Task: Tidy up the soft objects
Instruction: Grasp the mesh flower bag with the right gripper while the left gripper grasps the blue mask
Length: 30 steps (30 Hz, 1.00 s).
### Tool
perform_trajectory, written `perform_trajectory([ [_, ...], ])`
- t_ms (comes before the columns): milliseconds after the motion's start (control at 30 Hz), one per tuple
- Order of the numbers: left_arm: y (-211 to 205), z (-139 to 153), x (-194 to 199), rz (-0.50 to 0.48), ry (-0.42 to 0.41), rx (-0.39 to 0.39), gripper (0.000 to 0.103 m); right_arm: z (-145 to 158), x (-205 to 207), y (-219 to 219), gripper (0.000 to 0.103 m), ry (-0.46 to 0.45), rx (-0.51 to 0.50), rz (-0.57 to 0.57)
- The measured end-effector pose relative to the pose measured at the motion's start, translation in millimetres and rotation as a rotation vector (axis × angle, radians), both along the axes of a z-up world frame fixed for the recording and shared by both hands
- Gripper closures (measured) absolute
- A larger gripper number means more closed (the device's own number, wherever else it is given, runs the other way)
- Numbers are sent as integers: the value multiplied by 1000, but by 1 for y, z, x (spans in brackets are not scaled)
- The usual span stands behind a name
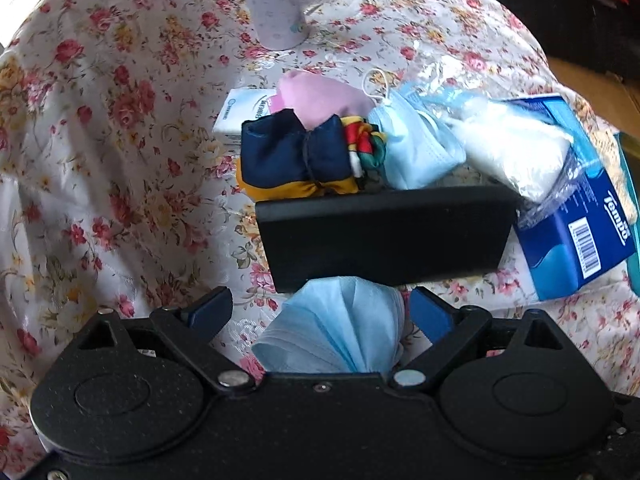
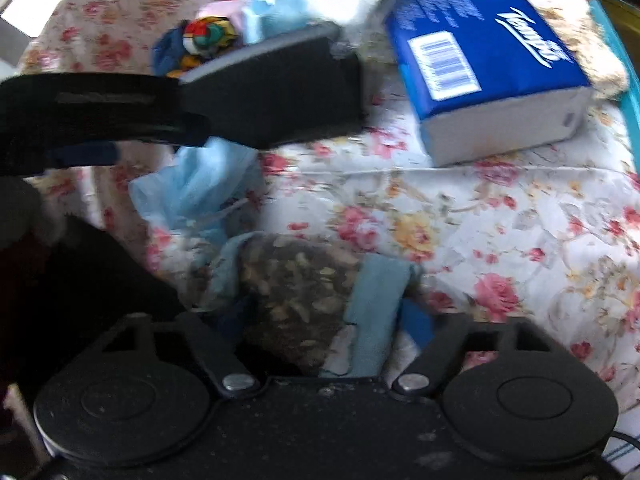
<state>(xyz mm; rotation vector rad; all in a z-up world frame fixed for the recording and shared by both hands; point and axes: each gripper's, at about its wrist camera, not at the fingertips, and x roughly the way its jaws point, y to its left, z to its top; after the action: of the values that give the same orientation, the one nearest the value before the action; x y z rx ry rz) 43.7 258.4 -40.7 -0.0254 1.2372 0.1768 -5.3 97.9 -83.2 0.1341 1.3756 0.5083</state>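
In the left wrist view my left gripper [image 1: 320, 312] has its fingers spread wide, and a crumpled blue face mask [image 1: 336, 328] lies loose between them on the floral cloth. Beyond it sits a black case [image 1: 384, 236], then a pile: a navy and yellow folded cloth [image 1: 296, 160], a pink cloth [image 1: 320, 96], another blue mask [image 1: 416, 148] and a clear bag of white stuff [image 1: 516, 152]. In the right wrist view my right gripper [image 2: 316, 316] is shut on a dark patterned cloth with a light blue edge [image 2: 300, 292]. The left gripper's mask [image 2: 200, 188] shows to the left.
A blue Tempo tissue pack [image 1: 580, 232] lies at the right, also in the right wrist view [image 2: 488, 56]. A pale cylinder [image 1: 272, 4] stands at the back. A white box [image 1: 240, 112] sits under the pile. A teal container edge [image 2: 628, 80] is at far right.
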Motion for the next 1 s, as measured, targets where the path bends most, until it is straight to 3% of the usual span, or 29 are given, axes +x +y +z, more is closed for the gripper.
perform_trajectory([
  [200, -3, -5, 3, -18, 33, 7, 11, 13, -4, -11, 58, -26, 11, 5],
  [333, -11, -9, 5, -46, 59, 39, 14, 19, -6, -25, 59, -66, -27, -26],
  [467, -18, -17, 7, -73, 107, 67, 27, 26, -7, -45, 59, -98, -56, -77],
  [633, -34, -23, 7, -120, 139, 77, 32, 34, -7, -70, 59, -136, -97, -122],
  [700, -44, -26, 6, -143, 147, 64, 39, 37, -7, -78, 59, -148, -106, -141],
  [767, -58, -31, 3, -171, 144, 45, 46, 40, -7, -87, 59, -163, -117, -158],
  [833, -77, -37, -3, -219, 133, 30, 47, 42, -7, -93, 59, -181, -132, -174],
  [933, -105, -39, -15, -292, 95, 70, 49, 45, -6, -106, 59, -206, -164, -200],
  [1000, -113, -36, -21, -316, 75, 44, 49, 46, -5, -115, 61, -214, -179, -222],
])
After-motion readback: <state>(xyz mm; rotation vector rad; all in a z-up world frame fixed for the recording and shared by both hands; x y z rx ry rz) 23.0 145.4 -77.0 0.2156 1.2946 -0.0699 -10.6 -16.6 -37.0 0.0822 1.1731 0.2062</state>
